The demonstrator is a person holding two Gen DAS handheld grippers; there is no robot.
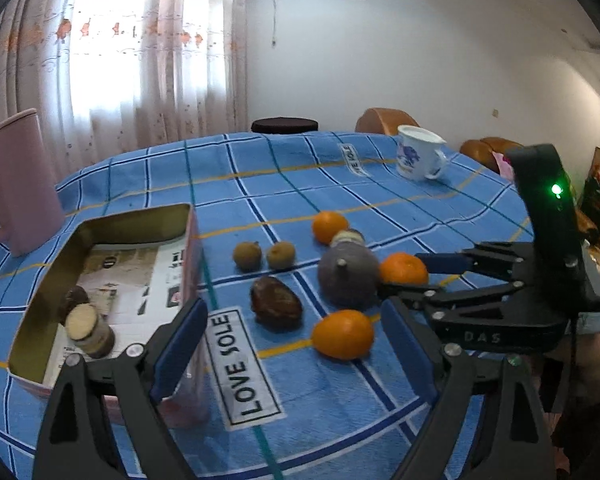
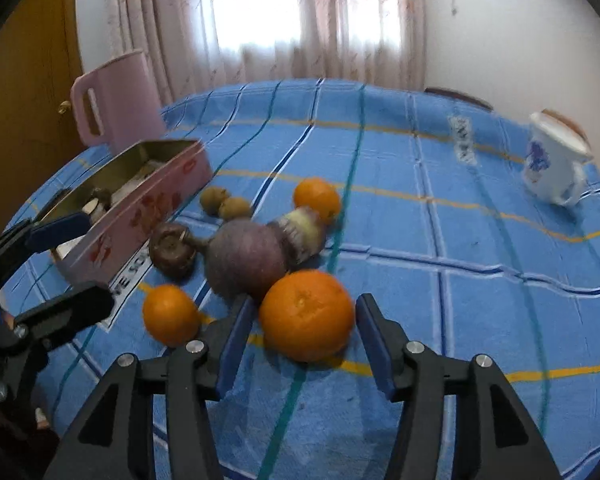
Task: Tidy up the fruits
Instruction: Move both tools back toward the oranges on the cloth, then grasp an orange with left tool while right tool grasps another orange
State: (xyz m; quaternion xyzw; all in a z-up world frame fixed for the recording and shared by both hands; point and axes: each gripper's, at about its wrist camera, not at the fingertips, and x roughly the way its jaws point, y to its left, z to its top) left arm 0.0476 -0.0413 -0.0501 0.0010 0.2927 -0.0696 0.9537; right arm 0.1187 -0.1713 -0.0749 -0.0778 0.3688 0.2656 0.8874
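Three oranges lie on the blue checked cloth. My right gripper (image 2: 302, 338) is open, its fingers on either side of the nearest orange (image 2: 306, 314), which also shows in the left wrist view (image 1: 404, 268). My left gripper (image 1: 292, 344) is open and empty above the cloth, between the pink tin box (image 1: 100, 280) and another orange (image 1: 343, 334). A third orange (image 1: 329, 226) lies further back. A purple round fruit (image 1: 347, 278), a dark brown fruit (image 1: 275, 302) and two small brown fruits (image 1: 247, 255) lie between them. The tin holds two small items (image 1: 88, 328).
A pink jug (image 1: 16, 184) stands at the far left behind the tin. A white mug with a blue print (image 1: 416, 158) stands at the back right. A "LOVE SOLE" label (image 1: 240, 368) is on the cloth. Chairs stand beyond the table's far edge.
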